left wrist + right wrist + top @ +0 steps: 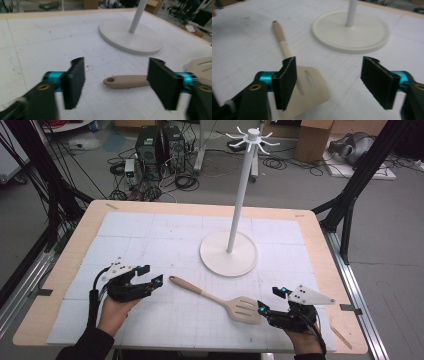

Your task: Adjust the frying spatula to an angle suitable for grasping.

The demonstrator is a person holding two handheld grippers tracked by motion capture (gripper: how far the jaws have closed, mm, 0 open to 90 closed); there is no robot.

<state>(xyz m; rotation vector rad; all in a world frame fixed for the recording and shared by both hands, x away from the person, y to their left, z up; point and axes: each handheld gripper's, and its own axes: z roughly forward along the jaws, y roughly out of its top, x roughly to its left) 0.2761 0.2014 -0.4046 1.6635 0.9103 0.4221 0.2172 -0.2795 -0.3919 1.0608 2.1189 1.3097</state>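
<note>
On the white gridded table mat (pixel 150 235), the left gripper (pixel 151 275) has its jaws spread wide and empty, just left of the handle end of one beige slotted plastic spatula (pixel 220 301) lying flat. The right gripper (pixel 270 300), likewise released, sits at the spatula's blade, and one white round-based hook stand (pixel 230 251) rises beyond it, farther back.

- One slotted spatula (pixel 220 299), beige, lying flat on the tabletop (pixel 320 270).
- One white stand (pixel 229 252): a single round base, a single upright pole, a ring of hooks on top.
- One white gridded mat (pixel 150 240) over the tabletop.
- Two hand-held tools: the left tool (pixel 152 275) and the right tool (pixel 271 300).
- Two dark computer towers (pixel 160 147) on the floor beyond.
</note>
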